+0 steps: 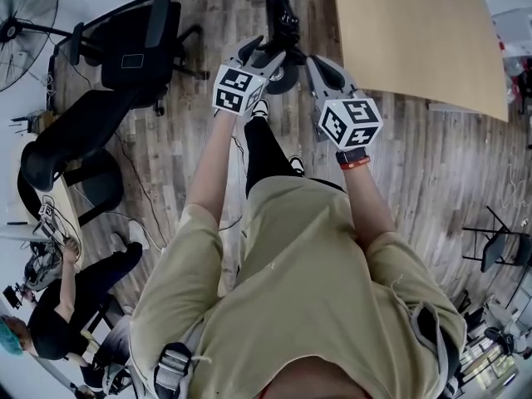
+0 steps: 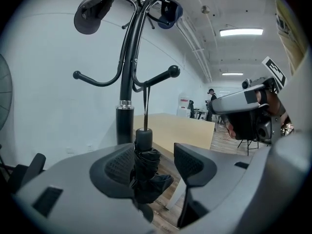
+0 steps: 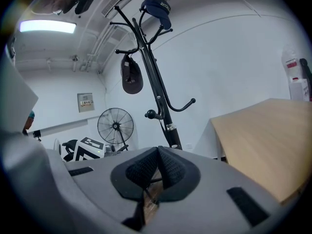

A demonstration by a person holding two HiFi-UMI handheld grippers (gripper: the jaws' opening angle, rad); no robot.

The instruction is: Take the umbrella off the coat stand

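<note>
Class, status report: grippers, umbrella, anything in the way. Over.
Left gripper open around umbrella. Right gripper shut, empty. Umbrella hanging by strap from hook on stand. Nothing blocking.

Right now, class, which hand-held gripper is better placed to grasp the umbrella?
Left. The umbrella hangs between the open jaws of the left hand-held gripper; the right hand-held gripper is shut on nothing.

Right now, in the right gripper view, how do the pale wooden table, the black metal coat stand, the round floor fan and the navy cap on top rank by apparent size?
1. Pale wooden table, though its nearness to the camera may flatter it.
2. Black metal coat stand, tall but thin.
3. Round floor fan.
4. Navy cap.
</note>
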